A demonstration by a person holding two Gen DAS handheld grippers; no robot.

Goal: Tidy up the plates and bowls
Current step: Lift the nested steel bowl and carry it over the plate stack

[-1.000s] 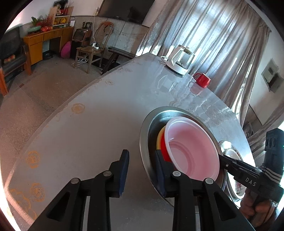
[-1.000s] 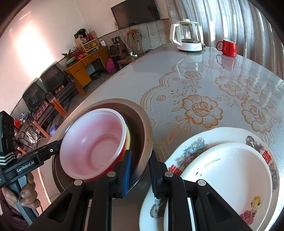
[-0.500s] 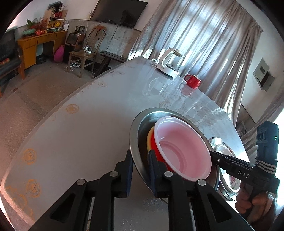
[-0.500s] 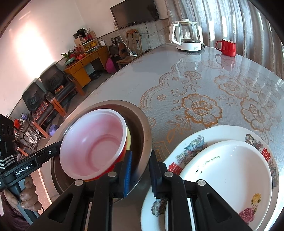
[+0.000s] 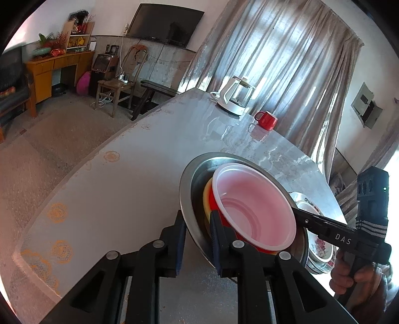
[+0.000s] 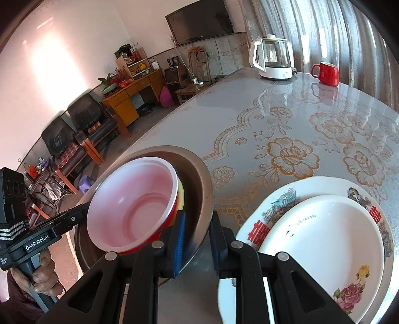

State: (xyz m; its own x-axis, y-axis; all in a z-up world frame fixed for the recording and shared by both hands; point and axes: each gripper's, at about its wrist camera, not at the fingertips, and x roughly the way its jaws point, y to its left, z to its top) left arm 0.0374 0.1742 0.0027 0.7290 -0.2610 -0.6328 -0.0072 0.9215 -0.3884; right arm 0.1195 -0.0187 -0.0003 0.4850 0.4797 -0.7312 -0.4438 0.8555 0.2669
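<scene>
Over the glossy floral table [image 6: 286, 119], both claws pinch the round steel basin's [image 5: 185, 184] rim.

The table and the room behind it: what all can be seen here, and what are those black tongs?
Metal basin: one, grey, clamped at opposite rims.
Pink-lined bowl: one, red outside, inside the basin.
Yellow bowl: one, under it.
Flowered plates: two, white, stacked beside the basin.
Kettle: one, white, far end.
Mug: one, red, beside the kettle.
Television: one, black, on the wall.
Left gripper: black, shut on the basin.
Right gripper: black, likewise.
</scene>
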